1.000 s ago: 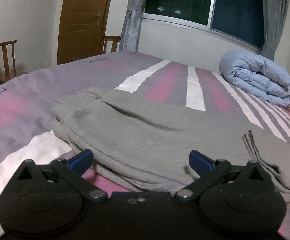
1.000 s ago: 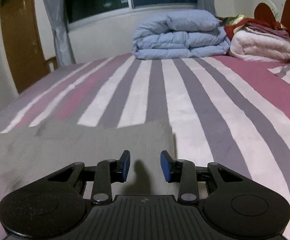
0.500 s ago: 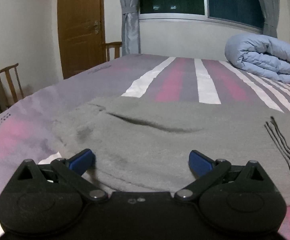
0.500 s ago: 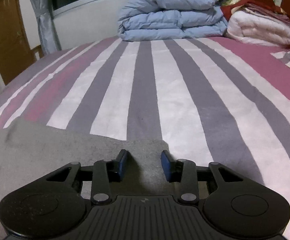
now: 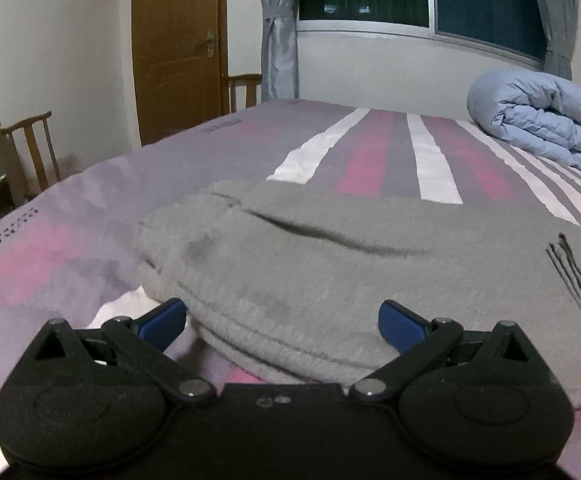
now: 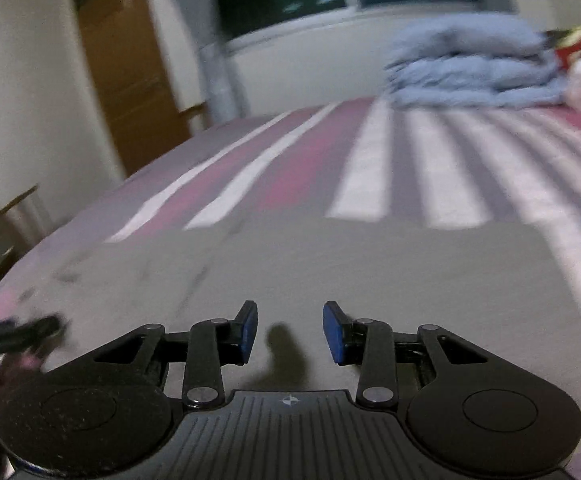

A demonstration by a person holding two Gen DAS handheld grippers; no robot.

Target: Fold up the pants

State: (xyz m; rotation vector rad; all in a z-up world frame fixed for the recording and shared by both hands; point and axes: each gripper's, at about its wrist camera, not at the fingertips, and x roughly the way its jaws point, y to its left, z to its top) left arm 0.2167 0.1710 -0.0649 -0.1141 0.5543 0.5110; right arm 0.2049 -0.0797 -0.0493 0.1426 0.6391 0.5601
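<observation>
My pants [image 5: 330, 264] lie on the bed [image 5: 90, 216] already folded into a thick grey stack, likely one fold left, while my left gripper [image 5: 282, 320] and right gripper [image 6: 290, 330] hover over them, both released and empty.

Striped bed [image 5: 370, 152] open beyond the pants [image 5: 370, 272], folded quilt [image 5: 542, 120] blocking far right corner

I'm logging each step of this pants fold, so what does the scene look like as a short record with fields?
surface: striped bed sheet
garment: grey pants, lying flat, partly folded
left claw: open, jaws wide apart at the pants' near edge
right claw: open, nothing between the jaws, over the pants
background: folded blue duvet, wooden door, chair
image quality: right wrist view blurred
</observation>
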